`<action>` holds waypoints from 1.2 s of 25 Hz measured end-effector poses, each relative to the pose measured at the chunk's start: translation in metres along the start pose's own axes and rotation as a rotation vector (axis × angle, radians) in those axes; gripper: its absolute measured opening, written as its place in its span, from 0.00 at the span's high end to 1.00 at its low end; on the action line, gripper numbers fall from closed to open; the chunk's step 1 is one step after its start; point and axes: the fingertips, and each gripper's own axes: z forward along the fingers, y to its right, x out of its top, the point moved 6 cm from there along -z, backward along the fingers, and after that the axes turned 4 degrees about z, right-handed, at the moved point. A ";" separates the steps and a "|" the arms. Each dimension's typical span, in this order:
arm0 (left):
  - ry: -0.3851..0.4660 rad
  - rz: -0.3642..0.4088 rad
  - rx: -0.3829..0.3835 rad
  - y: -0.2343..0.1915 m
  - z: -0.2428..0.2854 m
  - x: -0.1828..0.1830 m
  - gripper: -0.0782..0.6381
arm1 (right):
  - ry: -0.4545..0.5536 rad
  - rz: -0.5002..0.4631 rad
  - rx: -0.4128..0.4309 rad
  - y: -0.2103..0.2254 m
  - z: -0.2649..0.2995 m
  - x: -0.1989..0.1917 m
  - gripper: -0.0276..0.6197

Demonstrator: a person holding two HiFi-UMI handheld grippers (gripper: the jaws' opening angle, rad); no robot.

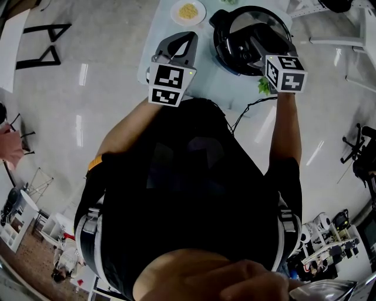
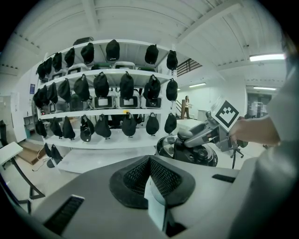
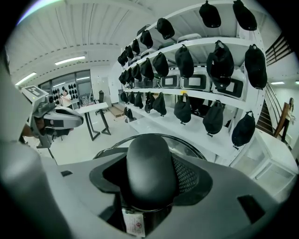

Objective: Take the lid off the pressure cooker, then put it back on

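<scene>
From the head view, the person stood at a pale table [image 1: 226, 89] with both arms stretched forward. The pressure cooker [image 1: 225, 46] sat on the table's right part, with its glass lid [image 1: 258, 22] lying over the pot. I could not tell from here whether the lid was fully seated. The right gripper [image 1: 251, 52] reached over the lid's middle. The left gripper [image 1: 187, 40] was held beside the cooker, apart from it, above the table's left part. A white plate [image 1: 188, 12] of yellow food lay beyond the left gripper. Something green and leafy [image 1: 264, 87] lay near the table's front edge, and a black cable [image 1: 249, 109] hung from there.

In the left gripper view, the left gripper's [image 2: 149, 162] black pads [image 2: 133, 179] met at their tips with nothing between them. Ahead and to the right stood the pressure cooker [image 2: 208, 158], with the right gripper [image 2: 190, 136] over its top handle. White shelves [image 2: 117, 112] hung with dark caps filled the background.

In the right gripper view, the right gripper [image 3: 149, 179] was clamped on the lid's black handle [image 3: 148, 161], which filled the space between its jaws. The lid's [image 3: 189, 145] rim curved past the handle. The left gripper [image 3: 56, 119] showed far to the left, and the shelves [image 3: 205, 98] with caps rose on the right.
</scene>
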 end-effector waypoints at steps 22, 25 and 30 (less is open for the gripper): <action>0.024 0.008 -0.076 -0.006 0.000 0.004 0.88 | -0.030 0.248 -0.256 -0.009 0.003 -0.003 0.51; 0.022 0.004 -0.081 -0.008 0.001 0.003 0.88 | -0.043 0.257 -0.281 -0.010 0.008 -0.008 0.51; 0.017 0.000 -0.086 -0.011 0.002 -0.001 0.88 | -0.040 0.282 -0.282 -0.006 0.013 -0.012 0.51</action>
